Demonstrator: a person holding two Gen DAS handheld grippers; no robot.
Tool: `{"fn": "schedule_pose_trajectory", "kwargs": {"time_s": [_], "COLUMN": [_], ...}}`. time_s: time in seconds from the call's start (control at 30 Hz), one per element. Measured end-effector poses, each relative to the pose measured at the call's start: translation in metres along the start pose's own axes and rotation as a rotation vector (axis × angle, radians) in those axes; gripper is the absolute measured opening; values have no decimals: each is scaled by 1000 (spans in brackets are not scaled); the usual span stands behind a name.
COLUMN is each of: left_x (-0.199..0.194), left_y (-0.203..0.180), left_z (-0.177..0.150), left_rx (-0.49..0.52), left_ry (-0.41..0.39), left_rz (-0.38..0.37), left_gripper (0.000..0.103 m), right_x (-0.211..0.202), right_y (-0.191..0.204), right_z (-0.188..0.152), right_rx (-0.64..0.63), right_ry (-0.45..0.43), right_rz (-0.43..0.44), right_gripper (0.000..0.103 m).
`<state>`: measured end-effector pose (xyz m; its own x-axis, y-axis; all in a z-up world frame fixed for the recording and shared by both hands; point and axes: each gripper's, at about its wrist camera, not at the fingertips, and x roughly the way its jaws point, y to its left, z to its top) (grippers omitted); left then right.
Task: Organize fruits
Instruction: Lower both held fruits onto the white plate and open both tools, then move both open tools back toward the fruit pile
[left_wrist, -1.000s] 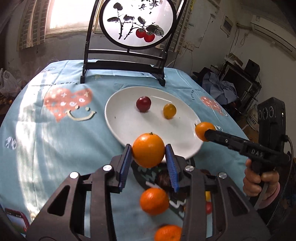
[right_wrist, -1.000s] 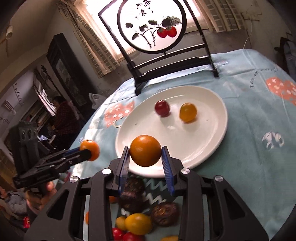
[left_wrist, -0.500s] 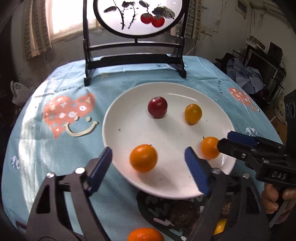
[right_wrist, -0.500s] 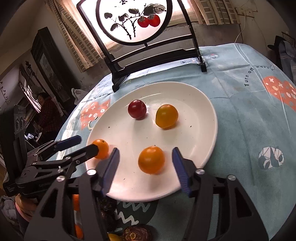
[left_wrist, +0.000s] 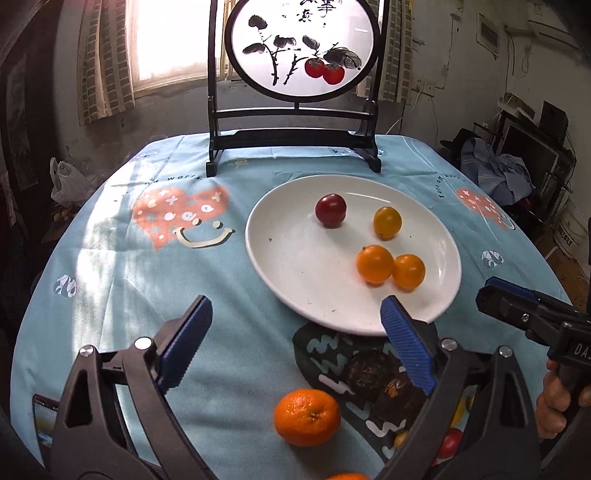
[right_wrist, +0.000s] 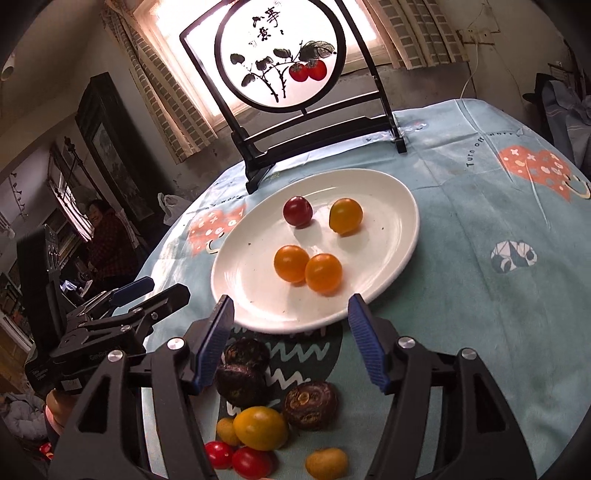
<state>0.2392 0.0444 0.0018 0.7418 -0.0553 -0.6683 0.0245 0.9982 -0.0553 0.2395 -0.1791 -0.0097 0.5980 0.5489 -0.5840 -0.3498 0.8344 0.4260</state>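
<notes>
Oranges (left_wrist: 389, 266) released onto plate (left_wrist: 288, 280)

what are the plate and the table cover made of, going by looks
Plate: likely glazed ceramic, possibly melamine; white and glossy, with bright window glare on its surface and a smooth rim.
Table cover: looks like woven cloth, matte light blue with printed hearts and lettering; soft creases show and there is no shine.

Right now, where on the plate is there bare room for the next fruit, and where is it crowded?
The white plate is bare across its left half, between the rim and the dark red fruit, and along its near edge. The right side is crowded: two orange fruits touch there, with the yellow fruit just behind. The loose pile near the hand-held grippers is tight too.
</notes>
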Motion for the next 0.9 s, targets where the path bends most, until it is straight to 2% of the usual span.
{"fn": "schedule_pose_trajectory", "kwargs": {"time_s": [0.17,0.33,0.43,0.5,0.6,0.73,0.9], "left_x": [-6,-14,-16,-20,-27,-26,-23], "left_y": [12,27,39,43,42,41,50], "left_z": [-13,-22,-26,-27,-28,-34,-46], "left_rx": [-30,-56,-110,-129,-123,-113,-136], "left_ry": [12,8,28,22,1,11,36], "left_rz": [15,72,39,20,18,22,19], "left_gripper": [95,95,95,95,95,95,95], "right_x": [-6,-26,-51,-60,-61,-55,-44], "right_y": [4,0,5,12,22,32,33], "right_z": [-19,-46,-67,-81,-97,-109,-114], "right_rx": [-9,29,20,-18,-81,-157,-170], "right_ry": [16,34,16,33,96,124,172], "right_rz": [-20,-31,-49,-85,-116,-191,-223], "right_gripper": [65,65,65,65,65,65,63]}}
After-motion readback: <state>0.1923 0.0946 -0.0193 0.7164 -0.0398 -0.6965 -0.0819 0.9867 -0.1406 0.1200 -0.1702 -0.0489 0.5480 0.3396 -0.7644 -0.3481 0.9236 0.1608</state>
